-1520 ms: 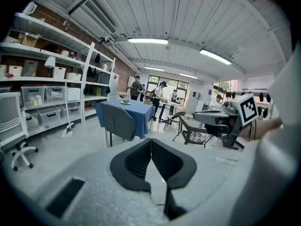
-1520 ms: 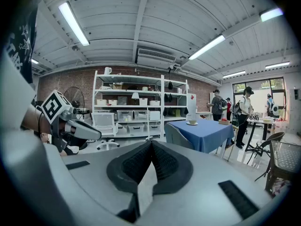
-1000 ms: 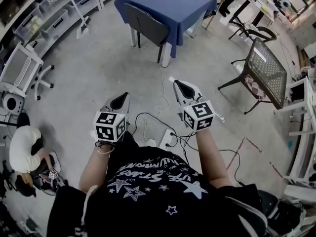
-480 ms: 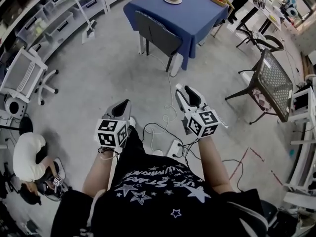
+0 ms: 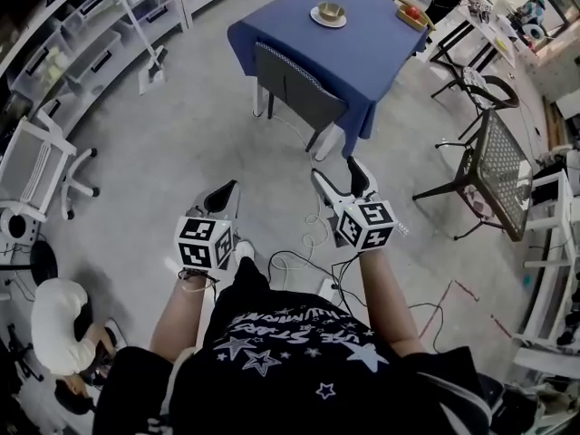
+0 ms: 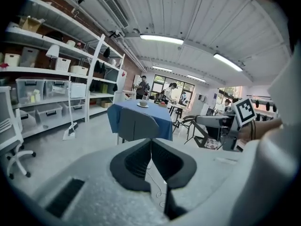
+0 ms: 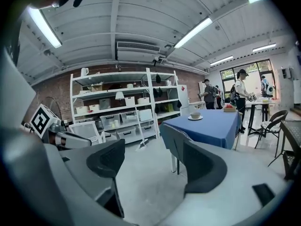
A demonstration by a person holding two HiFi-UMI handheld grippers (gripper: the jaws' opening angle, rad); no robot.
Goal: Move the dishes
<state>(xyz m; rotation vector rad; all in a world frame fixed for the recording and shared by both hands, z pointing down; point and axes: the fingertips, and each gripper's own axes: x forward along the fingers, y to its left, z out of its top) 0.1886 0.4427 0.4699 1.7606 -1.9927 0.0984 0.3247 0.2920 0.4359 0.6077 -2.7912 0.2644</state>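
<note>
Dishes not yet reached.
At twelve o'clock the bowl and saucer (image 5: 329, 13) sit on the bench (image 5: 367, 57); left hand-held gripper (image 5: 224, 192) closed, right hand-held gripper (image 5: 336, 170) has just been opening wide, empty.

Open floor (image 5: 181, 152) ahead, chair (image 5: 294, 84) blocking near table (image 5: 367, 48) edge, cables (image 5: 292, 261) underfoot

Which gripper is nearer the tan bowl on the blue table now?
Right. The right gripper, its fingers just opened with nothing between them, is just short of the grey chair in front of the tan bowl. The left gripper is farther back and off to the left.
</note>
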